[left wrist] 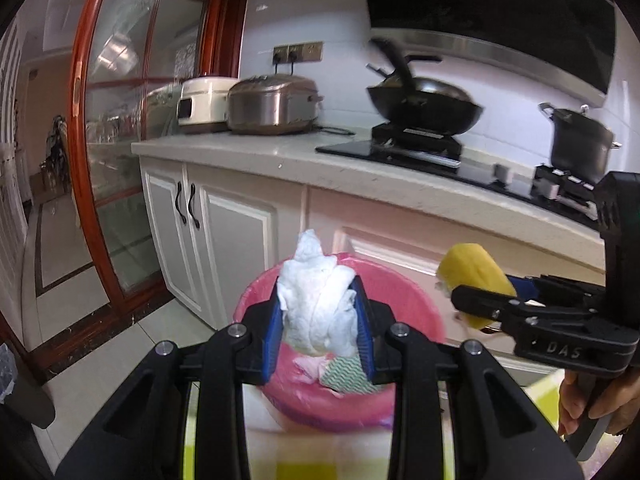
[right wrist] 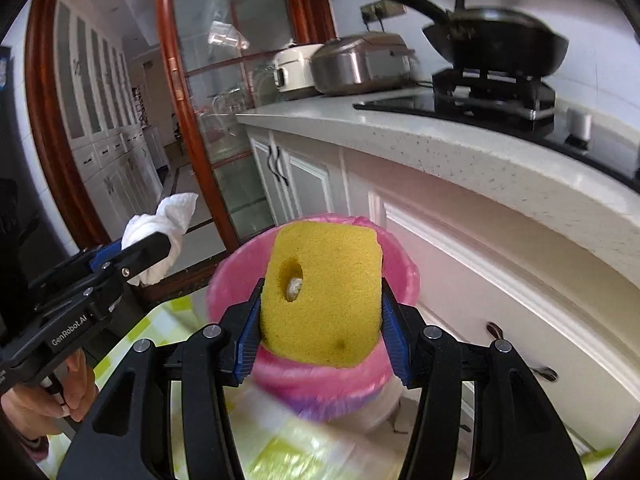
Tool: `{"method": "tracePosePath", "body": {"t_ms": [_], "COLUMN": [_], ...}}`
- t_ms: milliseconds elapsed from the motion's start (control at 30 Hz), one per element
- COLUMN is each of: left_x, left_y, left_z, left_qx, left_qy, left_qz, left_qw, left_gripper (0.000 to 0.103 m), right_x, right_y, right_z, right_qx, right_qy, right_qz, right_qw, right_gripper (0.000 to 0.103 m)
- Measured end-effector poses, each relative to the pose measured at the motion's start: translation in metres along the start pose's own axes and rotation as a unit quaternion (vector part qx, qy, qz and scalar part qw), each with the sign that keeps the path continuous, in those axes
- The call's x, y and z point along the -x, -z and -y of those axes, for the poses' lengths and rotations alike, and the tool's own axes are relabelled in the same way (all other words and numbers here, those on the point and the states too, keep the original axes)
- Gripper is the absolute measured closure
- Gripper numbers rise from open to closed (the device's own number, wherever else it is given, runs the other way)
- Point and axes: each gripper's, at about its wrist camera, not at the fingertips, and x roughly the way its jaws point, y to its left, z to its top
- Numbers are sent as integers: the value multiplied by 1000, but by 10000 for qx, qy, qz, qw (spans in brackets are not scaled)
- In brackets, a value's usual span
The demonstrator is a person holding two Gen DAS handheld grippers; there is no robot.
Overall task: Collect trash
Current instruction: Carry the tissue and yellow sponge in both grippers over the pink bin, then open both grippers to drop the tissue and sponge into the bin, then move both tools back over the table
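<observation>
1. Trash is in both our grippers: the left gripper [left wrist: 320,320] is clamped on a crumpled white tissue [left wrist: 318,304], and the right gripper [right wrist: 320,312] squeezes a yellow sponge [right wrist: 320,292] between its blue pads [right wrist: 250,332].
2. Seen from the left wrist, the tissue hangs over the near rim of the pink bin [left wrist: 404,292]. The sponge sits further right, near the bin's right rim but apparently not yet above the opening.
3. From the right wrist, the sponge lines up with the bin [right wrist: 236,268] in front of it, and the tissue [right wrist: 160,224] is off to the left.
4. Inside the bin we see a pink scrap and a zigzag cloth [left wrist: 344,376] already lying there.
5. The bin stands on the floor at the foot of the cabinet [left wrist: 236,240], below the counter edge [left wrist: 400,188] with its cookers and wok.
6. We judge this to be the carry-to-bin step, nearly done.
7. Next we need each gripper fully above the opening, clear of the rim, then the jaws spread so both pieces drop inside.
</observation>
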Motion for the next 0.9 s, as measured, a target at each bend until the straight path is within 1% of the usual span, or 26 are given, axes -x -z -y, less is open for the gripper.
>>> {"method": "tracePosePath", "body": {"t_ms": [133,233,267,300,333,400,467,500,600,667,700,733,767,833,900], "left_x": [-42,-70,-78,-85,-88,-95,-94,-93,-82,-64,-53,-42,-24,10,59], "left_y": [3,8,10,12,14,18,21,23,24,20,17,14,10,2,-5], "left_z": [-8,-14,-16,-17,-18,-23,-26,-27,-27,-24,-21,-18,-15,-6,5], "left_qx": [-39,-10,22,30,28,101,169,182,166,144,140,128,96,16,-69], "left_qy": [-107,-67,-31,-84,-141,-186,-198,-219,-267,-316,-323,-333,-357,-434,-461], "left_qz": [-164,-307,-355,-391,-394,-399,-385,-386,-380,-324,-284,-248,-177,-39,114], "left_qw": [9998,9995,9994,9992,9991,9990,9989,9988,9988,9989,9990,9991,9992,9990,9988], "left_gripper": [71,69,67,65,63,63,59,59,58,49,47,41,36,31,26], "right_x": [-37,-63,-70,-75,-80,-86,-87,-85,-72,-55,-44,-33,-16,27,67], "right_y": [-6,-5,-3,-1,1,4,7,8,9,8,7,5,2,-3,-7], "right_z": [14,19,19,18,19,22,25,27,28,26,23,20,15,5,-5], "right_qx": [-145,-159,-136,-96,-50,-22,-57,-96,-172,-165,-132,-90,-37,26,47], "right_qy": [-48,-158,-177,-135,-92,-96,-114,-141,-172,-160,-145,-125,-78,-52,-53], "right_qz": [-79,-199,-254,-273,-243,-252,-257,-234,-180,-143,-140,-140,-121,-21,109], "right_qw": [9999,9996,9994,9995,9996,9996,9996,9996,9995,9996,9997,9998,9999,10000,9999], "right_gripper": [50,48,44,38,37,36,36,36,36,36,36,36,36,36,36]}}
